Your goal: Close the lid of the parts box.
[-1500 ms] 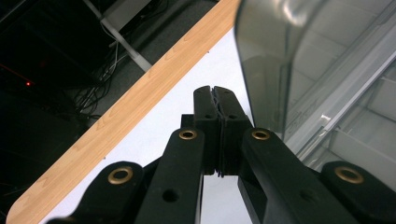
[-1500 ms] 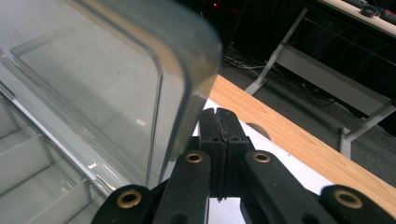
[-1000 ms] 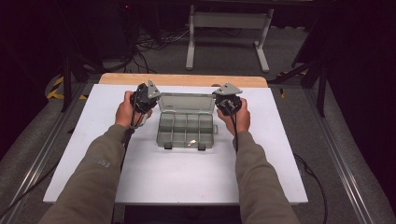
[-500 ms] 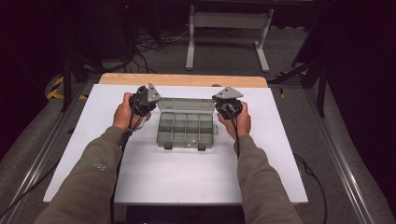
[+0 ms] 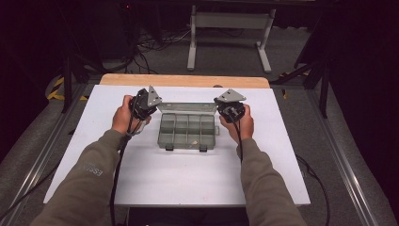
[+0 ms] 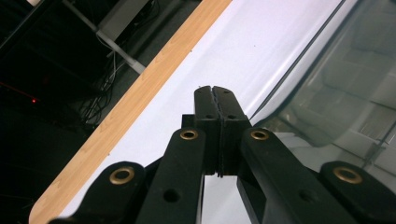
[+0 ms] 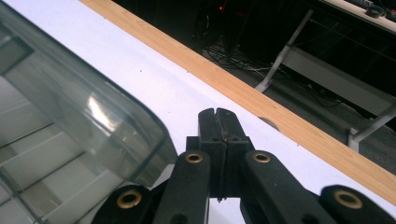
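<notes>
two grippers, left gripper (image 5: 147, 104) and right gripper (image 5: 229, 107), jaws pressed together and empty, flank an open clear plastic organizer box (image 5: 187, 130) mid-table; likely light, stiff, slippery, best gripped by its rim.

- I'm in a lab or recording bay, not a home or shop.
- I work at a white table (image 5: 188, 179) with a bare wooden strip (image 5: 183, 80) along its far edge.
- Metal rails (image 5: 350, 174) run along the grey floor on both sides of it.
- Loose cables (image 5: 155, 44) lie tangled on the floor behind.
- A grey metal stand (image 5: 229, 21) sits past the table.
- Surroundings are dark; small red indicator light (image 5: 127, 6) glows at the back.
</notes>
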